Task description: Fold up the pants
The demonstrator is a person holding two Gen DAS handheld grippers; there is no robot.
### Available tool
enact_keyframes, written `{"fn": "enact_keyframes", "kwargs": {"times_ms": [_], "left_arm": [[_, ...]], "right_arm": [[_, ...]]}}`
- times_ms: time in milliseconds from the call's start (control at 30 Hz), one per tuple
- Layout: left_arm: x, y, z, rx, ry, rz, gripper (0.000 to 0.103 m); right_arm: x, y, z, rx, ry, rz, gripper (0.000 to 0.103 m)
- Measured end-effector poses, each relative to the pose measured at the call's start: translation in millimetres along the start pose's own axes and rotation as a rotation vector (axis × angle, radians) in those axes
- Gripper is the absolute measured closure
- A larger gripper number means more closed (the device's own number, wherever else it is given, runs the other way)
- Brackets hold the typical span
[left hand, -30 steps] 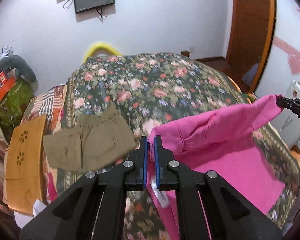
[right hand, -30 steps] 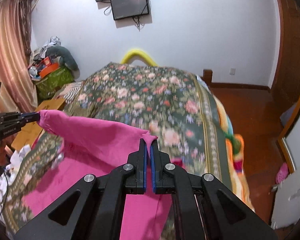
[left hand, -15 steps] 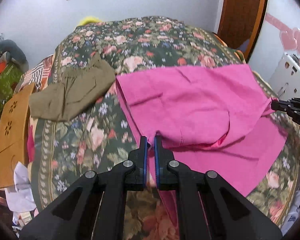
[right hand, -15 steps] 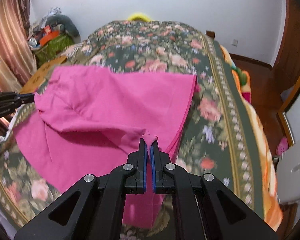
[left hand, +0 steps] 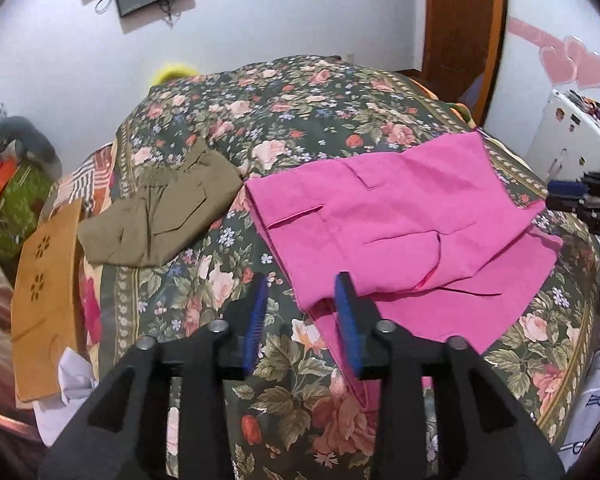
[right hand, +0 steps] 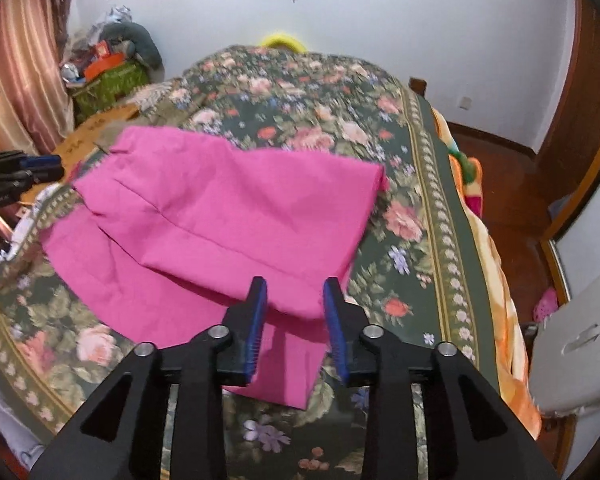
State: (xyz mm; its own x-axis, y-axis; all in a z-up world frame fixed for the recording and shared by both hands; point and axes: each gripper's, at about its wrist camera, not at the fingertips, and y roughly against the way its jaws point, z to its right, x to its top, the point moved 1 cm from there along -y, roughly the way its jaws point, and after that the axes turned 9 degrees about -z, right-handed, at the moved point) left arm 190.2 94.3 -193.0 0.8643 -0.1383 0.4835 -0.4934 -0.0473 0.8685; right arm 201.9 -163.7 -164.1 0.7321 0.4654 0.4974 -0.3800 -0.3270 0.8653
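Note:
Pink pants [left hand: 400,232] lie folded over on the floral bedspread [left hand: 284,120]; they also show in the right wrist view [right hand: 220,220]. My left gripper [left hand: 302,320] is open and empty, just above the near left corner of the fold. My right gripper [right hand: 294,316] is open and empty above the near right edge of the pants. Each gripper shows at the edge of the other's view: the right one [left hand: 572,196] and the left one [right hand: 32,168].
Folded olive-green pants [left hand: 160,216] lie on the bed left of the pink ones. A tan wooden board [left hand: 44,292] and clutter stand at the bed's left side. A white appliance [left hand: 572,136] and a wooden door [left hand: 460,28] are on the right.
Both grippers held the pink pants lifted, swung the fabric over and laid it down, then opened and let go. The pants now lie folded on the bed.

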Motion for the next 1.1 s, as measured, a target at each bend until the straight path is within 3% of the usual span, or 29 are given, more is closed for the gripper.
{"fn": "enact_keyframes", "kwargs": {"times_ms": [67, 133, 433, 633, 667, 800, 833, 867, 933, 1100], "left_arm": [[0, -3, 5, 0.013, -0.032, -0.013, 0.054], [0, -10, 12, 0.029, -0.066, -0.042, 0.039], [-7, -39, 40, 0.117, -0.230, -0.107, 0.032], [8, -49, 46, 0.156, -0.270, -0.088, 0.033], [10, -50, 46, 0.137, -0.267, -0.096, 0.034], [18, -54, 47, 0.087, -0.255, -0.112, 0.058], [19, -54, 47, 0.084, -0.250, -0.112, 0.068], [21, -55, 46, 0.079, -0.240, -0.115, 0.072], [23, -53, 44, 0.048, -0.211, -0.111, 0.084], [26, -36, 41, -0.015, -0.139, -0.078, 0.088]], "right_arm": [[4, 0, -7, 0.014, 0.018, 0.003, 0.066], [6, -4, -14, 0.021, 0.045, -0.006, 0.059], [3, -48, -36, 0.047, 0.116, -0.137, 0.058], [7, -62, -42, 0.034, 0.180, -0.159, 0.054], [9, -64, -44, 0.032, 0.195, -0.157, 0.054], [13, -68, -46, 0.057, 0.197, -0.154, 0.056], [14, -69, -47, 0.069, 0.190, -0.150, 0.066], [16, -69, -47, 0.078, 0.186, -0.149, 0.071], [17, -68, -48, 0.064, 0.179, -0.134, 0.092], [19, -50, -47, 0.040, 0.159, -0.063, 0.096]]}}
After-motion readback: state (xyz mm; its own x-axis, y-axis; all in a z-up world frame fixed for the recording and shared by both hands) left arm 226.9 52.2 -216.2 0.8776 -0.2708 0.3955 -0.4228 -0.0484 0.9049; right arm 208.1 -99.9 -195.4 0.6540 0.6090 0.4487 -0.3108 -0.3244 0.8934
